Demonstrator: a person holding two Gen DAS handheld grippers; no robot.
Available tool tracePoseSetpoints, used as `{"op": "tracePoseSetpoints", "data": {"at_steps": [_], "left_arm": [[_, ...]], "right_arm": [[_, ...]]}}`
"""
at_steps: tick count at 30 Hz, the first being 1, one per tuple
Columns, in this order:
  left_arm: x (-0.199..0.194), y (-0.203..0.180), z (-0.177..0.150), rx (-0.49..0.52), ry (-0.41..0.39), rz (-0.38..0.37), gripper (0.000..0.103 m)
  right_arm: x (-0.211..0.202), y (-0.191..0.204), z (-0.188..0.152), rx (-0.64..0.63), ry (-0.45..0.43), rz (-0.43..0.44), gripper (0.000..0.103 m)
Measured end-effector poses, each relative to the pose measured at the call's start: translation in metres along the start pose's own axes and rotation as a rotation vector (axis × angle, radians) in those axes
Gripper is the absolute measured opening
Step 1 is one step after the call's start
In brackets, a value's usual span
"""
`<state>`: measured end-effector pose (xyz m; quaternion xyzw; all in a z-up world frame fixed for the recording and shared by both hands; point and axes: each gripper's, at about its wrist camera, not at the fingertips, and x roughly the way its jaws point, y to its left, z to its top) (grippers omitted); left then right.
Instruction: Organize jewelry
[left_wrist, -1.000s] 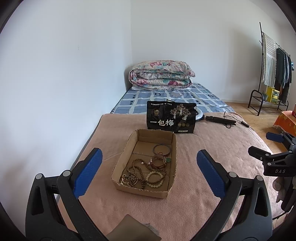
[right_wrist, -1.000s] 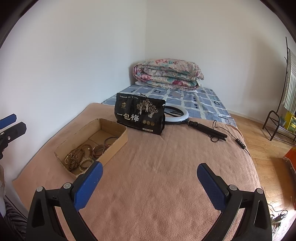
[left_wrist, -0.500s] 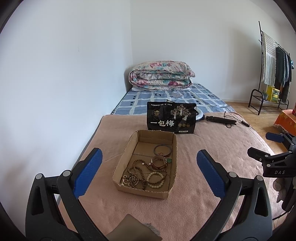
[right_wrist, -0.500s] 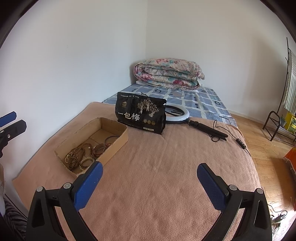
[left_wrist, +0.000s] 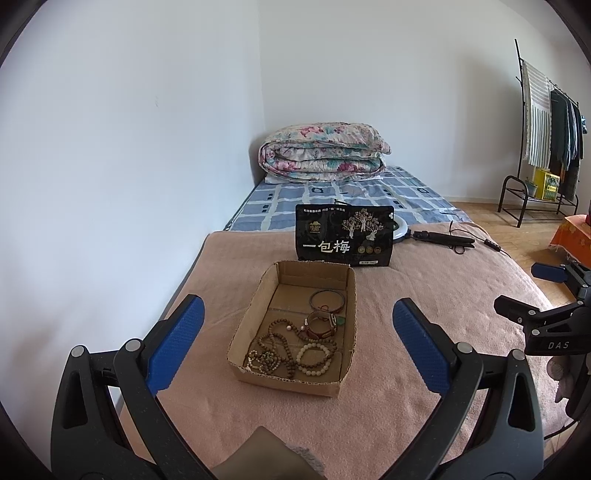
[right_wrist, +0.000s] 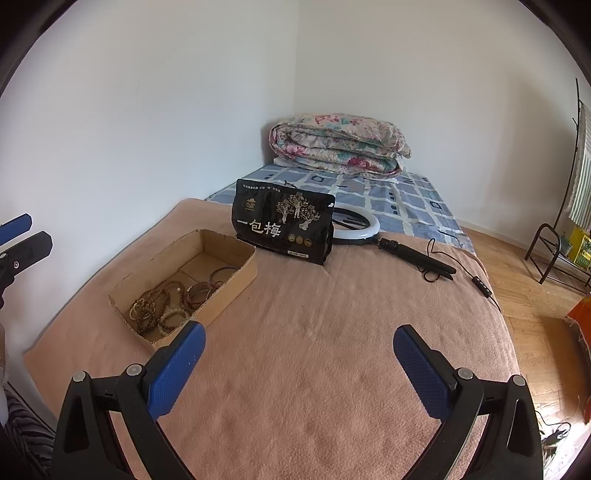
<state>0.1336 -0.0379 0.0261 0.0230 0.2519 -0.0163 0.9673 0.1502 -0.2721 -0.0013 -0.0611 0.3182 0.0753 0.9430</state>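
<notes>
Showing only leftward: clothes rack (left_wrist: 546, 122)

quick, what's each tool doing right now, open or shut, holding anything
Left tool: open, holding nothing, aimed at the box.
Right tool: open, holding nothing, over the blanket.

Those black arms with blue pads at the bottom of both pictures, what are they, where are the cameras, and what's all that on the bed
They are two hand-held grippers, no robot. Each carries a fisheye camera looking along its own fingers. The left gripper faces a cardboard box of bead bracelets and bangles. The right gripper sees the same box from its right side. Both are open and hold nothing. On the pink blanket also stand a black snack bag and a ring light behind it.
</notes>
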Motion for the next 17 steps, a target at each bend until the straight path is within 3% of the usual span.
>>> {"op": "tracePoseSetpoints", "data": {"at_steps": [17], "left_arm": [[0.0007,0.0052,0.0008,-0.006,-0.014,0.016,0.103]], "right_arm": [[0.0006,0.0007,-0.0010,-0.004,0.003,0.000,0.103]]}}
